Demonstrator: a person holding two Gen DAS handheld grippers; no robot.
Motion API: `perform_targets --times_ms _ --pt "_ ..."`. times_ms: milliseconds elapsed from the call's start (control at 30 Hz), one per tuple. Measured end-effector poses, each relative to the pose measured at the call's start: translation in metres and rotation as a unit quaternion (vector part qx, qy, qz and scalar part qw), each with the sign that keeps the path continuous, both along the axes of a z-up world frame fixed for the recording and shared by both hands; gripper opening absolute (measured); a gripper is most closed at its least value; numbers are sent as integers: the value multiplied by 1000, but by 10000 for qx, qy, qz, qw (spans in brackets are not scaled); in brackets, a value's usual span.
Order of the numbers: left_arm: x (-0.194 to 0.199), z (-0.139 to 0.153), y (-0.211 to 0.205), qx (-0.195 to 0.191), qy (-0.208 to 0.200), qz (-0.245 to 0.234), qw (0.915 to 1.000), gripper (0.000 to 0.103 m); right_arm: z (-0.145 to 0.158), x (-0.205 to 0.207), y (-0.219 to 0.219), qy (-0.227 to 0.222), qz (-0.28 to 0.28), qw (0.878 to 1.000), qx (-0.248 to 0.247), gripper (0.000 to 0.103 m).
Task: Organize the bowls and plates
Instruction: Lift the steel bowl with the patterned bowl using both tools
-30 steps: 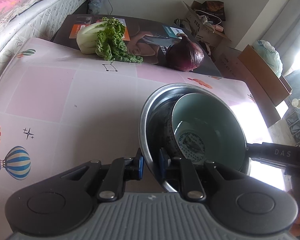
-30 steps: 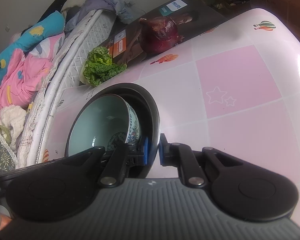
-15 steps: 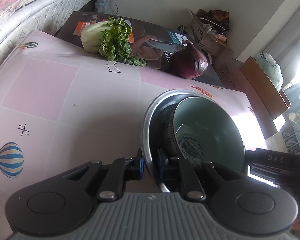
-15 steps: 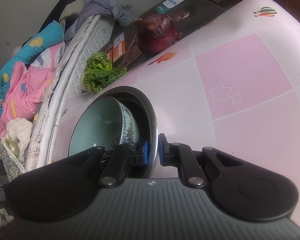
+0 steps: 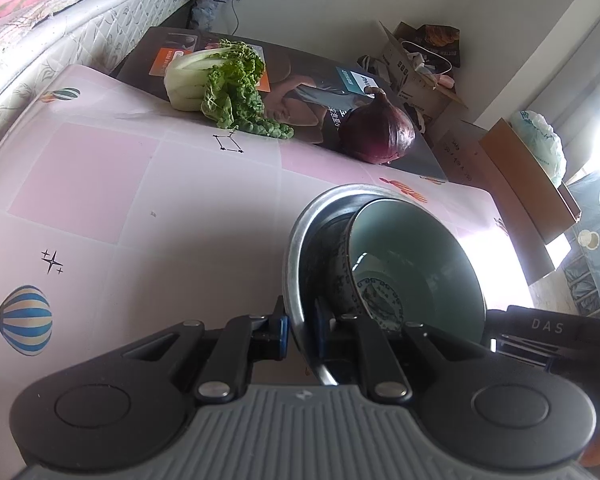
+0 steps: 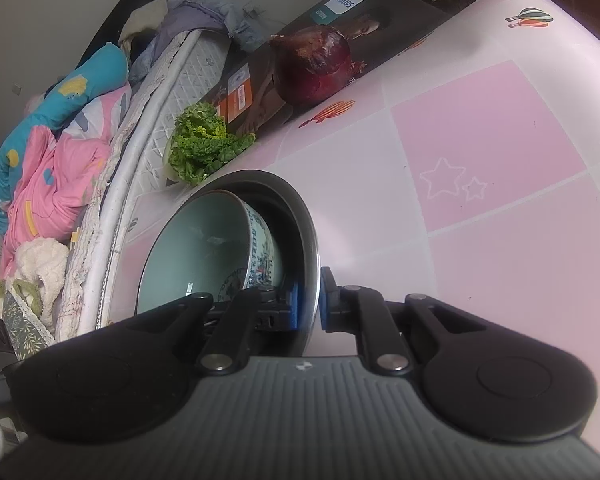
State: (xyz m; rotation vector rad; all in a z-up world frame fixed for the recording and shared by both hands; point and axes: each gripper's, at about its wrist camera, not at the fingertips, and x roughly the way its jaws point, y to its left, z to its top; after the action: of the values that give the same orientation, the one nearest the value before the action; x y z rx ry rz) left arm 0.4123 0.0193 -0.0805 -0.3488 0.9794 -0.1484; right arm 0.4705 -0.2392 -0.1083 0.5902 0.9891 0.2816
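My left tool (image 5: 299, 330) is pinched tight on the left rim of the steel bowl (image 5: 296, 240), one blue pad outside the wall and one inside. Directly ahead of it, the pale-green ceramic bowl (image 5: 416, 256) sits tilted inside the steel one, leaning toward my right tool (image 6: 309, 303). That tool is clamped just as tightly on the opposite rim (image 6: 310, 240), so I have the steel bowl gripped from both sides over the pink checked surface (image 5: 100, 200). Seen from the right tool, the ceramic bowl (image 6: 196, 248) lies ahead and to its left, its blue-patterned outer wall close to the inner pad. Far ahead of both tools, at the back edge of the surface, a leafy green cabbage (image 5: 220, 80) rests to the left and a red onion (image 5: 380, 132) to the right, both against a flat printed box (image 5: 300, 76). A bed (image 6: 60, 152) runs along the left.
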Motion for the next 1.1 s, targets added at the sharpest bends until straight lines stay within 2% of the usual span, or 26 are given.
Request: perform_targets --times_ms 533,1100 --pt "-4 13 2 -67 -140 45 9999 12 15 -4 0 -113 3 9999 -23 10" --pt "-28 51 0 -138 -405 26 9991 12 59 -35 -5 -297 -60 9995 -33 10"
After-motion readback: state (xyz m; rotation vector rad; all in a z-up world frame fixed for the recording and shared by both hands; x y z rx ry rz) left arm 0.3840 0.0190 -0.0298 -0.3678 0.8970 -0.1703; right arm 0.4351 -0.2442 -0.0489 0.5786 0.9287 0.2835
